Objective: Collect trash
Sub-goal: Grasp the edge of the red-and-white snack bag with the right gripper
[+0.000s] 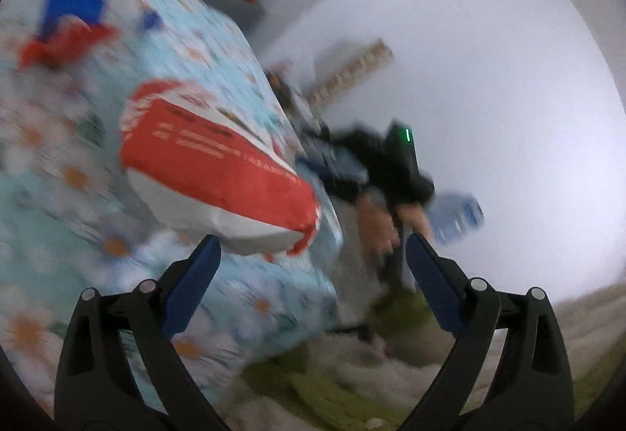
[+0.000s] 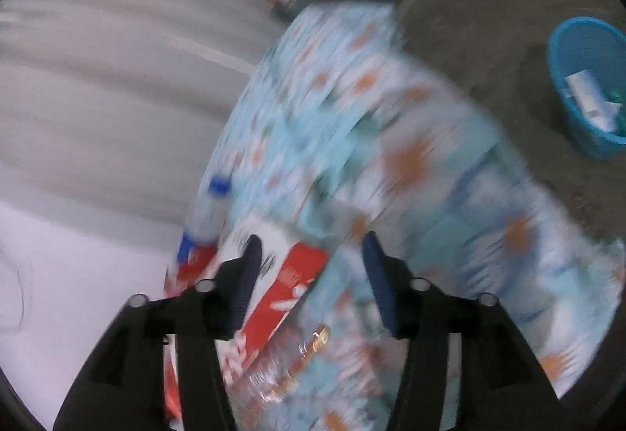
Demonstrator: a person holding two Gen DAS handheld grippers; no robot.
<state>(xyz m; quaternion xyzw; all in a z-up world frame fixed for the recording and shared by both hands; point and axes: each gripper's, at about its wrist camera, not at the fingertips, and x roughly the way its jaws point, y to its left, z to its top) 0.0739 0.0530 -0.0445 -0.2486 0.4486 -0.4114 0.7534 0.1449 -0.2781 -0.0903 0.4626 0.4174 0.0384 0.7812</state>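
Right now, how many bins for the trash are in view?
1: a blue basket on the floor, far right in the right wrist view, beyond the floral table, with some trash already inside. The left wrist view shows none; blur could hide others.

Both views are soft and smeared by motion blur, so the flowered cloth and the red and white packet have no sharp edges, while the black gripper arms at the bottom stay crisp. The light is even and rather dim, without hard shadows or glare. The fisheye bends everything toward a dark round border.
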